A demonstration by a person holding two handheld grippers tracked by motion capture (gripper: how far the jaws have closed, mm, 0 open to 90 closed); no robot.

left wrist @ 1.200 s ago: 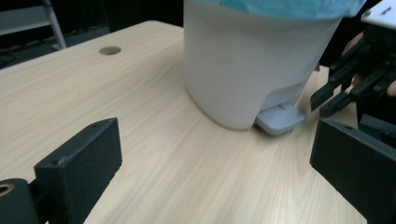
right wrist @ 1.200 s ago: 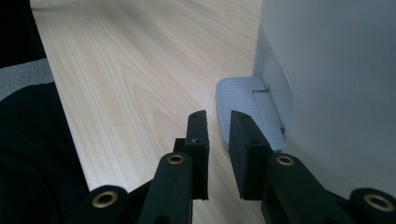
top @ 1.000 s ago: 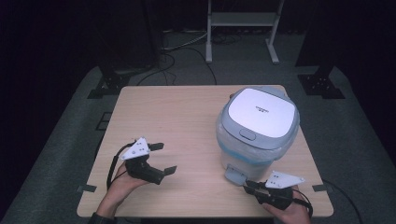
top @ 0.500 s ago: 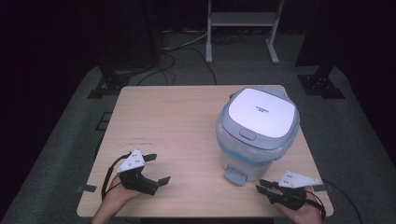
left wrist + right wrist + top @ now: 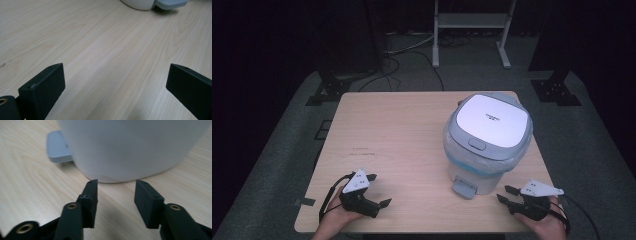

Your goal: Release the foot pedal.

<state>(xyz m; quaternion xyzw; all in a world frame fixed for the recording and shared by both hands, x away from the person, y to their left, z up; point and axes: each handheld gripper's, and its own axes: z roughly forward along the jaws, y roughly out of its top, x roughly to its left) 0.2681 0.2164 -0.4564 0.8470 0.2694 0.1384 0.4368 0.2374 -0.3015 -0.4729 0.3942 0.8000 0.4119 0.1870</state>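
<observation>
Both grippers have drawn back toward the near edge of the table since a second ago, the right one away from the bin's pedal. The left gripper (image 5: 378,191) sits by the near left corner, jaws wide apart over bare wood, holding nothing. The right gripper (image 5: 505,195) sits by the near right corner, jaws partly open and empty, pointing at the bin (image 5: 488,142), which stands on the right half of the table with its lid shut.

The right gripper view shows the bin's white wall (image 5: 130,147) just ahead of the jaws and the grey pedal (image 5: 58,148) at left. The left gripper view cuts off the bin at its top edge.
</observation>
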